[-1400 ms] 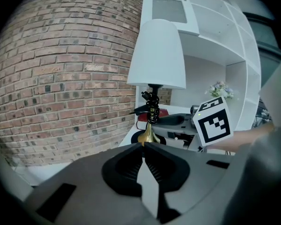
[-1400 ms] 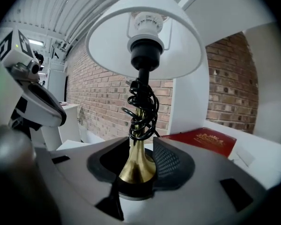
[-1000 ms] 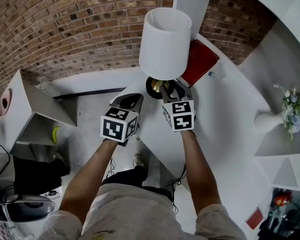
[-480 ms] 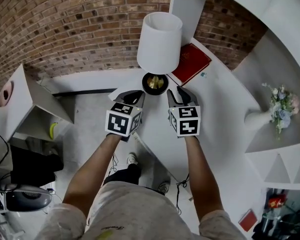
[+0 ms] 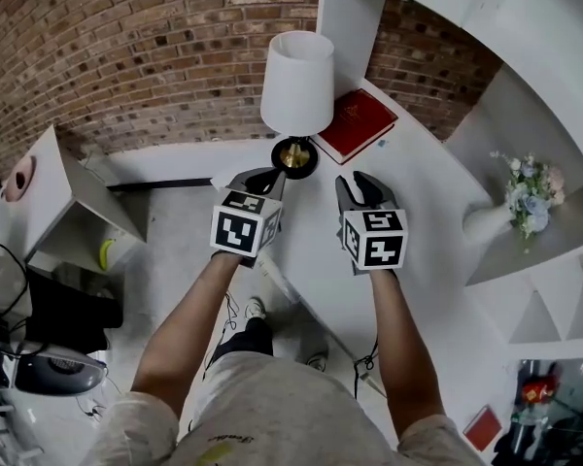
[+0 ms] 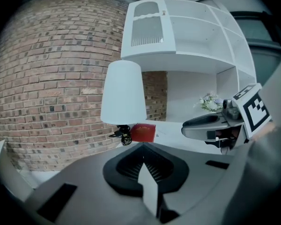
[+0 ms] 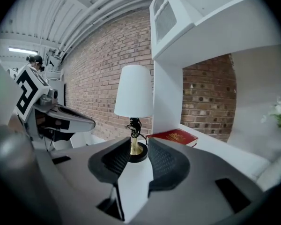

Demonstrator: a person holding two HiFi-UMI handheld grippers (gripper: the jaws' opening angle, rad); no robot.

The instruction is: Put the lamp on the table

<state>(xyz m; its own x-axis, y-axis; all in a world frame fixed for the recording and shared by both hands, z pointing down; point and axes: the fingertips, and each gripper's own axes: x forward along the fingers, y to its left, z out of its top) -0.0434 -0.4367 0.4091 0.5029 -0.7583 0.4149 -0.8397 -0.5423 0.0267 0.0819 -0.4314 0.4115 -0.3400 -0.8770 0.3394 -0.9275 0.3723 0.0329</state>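
Note:
The lamp [image 5: 296,81], with a white shade and a brass stem on a black round base, stands upright on the near corner of the white table [image 5: 423,231]. Both grippers are a short way back from it and touch nothing. My left gripper [image 5: 257,178] hangs off the table's left edge with its jaw tips together and empty; in the left gripper view the lamp [image 6: 123,93] stands beyond the left gripper [image 6: 143,146]. My right gripper [image 5: 360,184] is over the table, with its jaws apart, closing and empty. In the right gripper view the lamp [image 7: 133,92] shows through the gap of the right gripper [image 7: 139,149].
A red book [image 5: 355,124] lies on the table just behind and to the right of the lamp. A white vase of flowers [image 5: 520,202] stands in the shelf unit at the right. A brick wall runs behind. A white cabinet [image 5: 49,197] and dark gear stand on the floor at the left.
The right gripper has let go of the lamp's stem and drawn back toward me. The left gripper has pulled back too. The lamp stays standing on the table corner.

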